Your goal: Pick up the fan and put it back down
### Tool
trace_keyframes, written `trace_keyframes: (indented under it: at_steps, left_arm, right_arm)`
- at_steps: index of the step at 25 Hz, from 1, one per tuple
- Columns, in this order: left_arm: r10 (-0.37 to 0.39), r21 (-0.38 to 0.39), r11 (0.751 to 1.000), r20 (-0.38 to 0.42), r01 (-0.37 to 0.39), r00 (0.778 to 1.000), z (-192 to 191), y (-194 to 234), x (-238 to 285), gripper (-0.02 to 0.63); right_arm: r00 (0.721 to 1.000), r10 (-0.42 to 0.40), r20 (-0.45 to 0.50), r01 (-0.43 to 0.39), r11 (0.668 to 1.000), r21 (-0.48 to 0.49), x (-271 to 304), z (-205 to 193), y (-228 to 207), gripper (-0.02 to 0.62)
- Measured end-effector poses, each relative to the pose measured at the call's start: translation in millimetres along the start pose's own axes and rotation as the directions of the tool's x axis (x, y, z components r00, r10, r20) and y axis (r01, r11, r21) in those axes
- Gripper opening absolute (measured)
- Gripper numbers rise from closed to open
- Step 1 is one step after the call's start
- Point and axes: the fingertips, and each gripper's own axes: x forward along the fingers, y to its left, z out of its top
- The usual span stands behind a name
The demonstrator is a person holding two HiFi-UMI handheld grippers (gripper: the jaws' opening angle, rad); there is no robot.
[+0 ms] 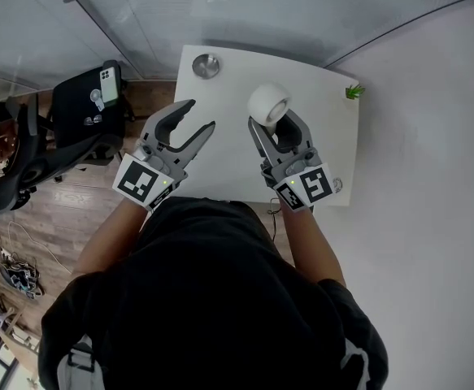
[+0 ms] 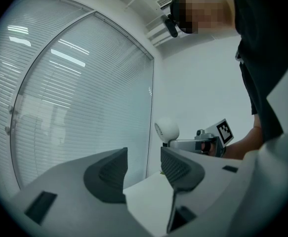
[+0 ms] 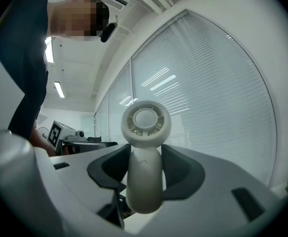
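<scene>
A white hand fan (image 3: 144,147) stands upright in the grasp of the right hand-held gripper (image 1: 276,127), whose two dark pads press on either side of its smooth, rounded handle just below the head. The fan's head is a round ring with a plain central hub and short spokes between them, set on a handle that swells slightly toward a blunt, rounded lower end; the whole body is a matte off-white. Seen from the head view, it sits over the right half of the white counter (image 1: 220,165), its head pointing away from the person (image 1: 212,299), who wears a dark top. Whether the handle's lower end touches the counter cannot be made out. The left hand-held gripper (image 1: 197,119) is released, its jaws standing apart with nothing between them, held level over the counter's left half and well apart from the fan. In the left gripper view the fan's head shows above the right hand-held gripper, beyond the gap between the open jaws. A round metal disc (image 1: 206,65) lies at the counter's far left corner, and a small green plant (image 1: 354,92) at its far right edge. To the left of the counter stands a black chair (image 1: 86,124) with a phone (image 1: 109,85) lying on its seat. Closed blinds (image 3: 223,98) cover the glass wall behind the counter.
</scene>
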Motion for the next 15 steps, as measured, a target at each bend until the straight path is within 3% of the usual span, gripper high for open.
trace_keyframes:
  at_steps: [15]
  left_arm:
    - [-0.002, 0.016, 1.000, 0.000, 0.002, 1.000, 1.6, -5.0, 3.5, 0.207]
  right_arm:
    - [1.000, 0.003, 0.003, -0.003, 1.000, -0.007, -3.3, 4.5, -0.3, 0.195]
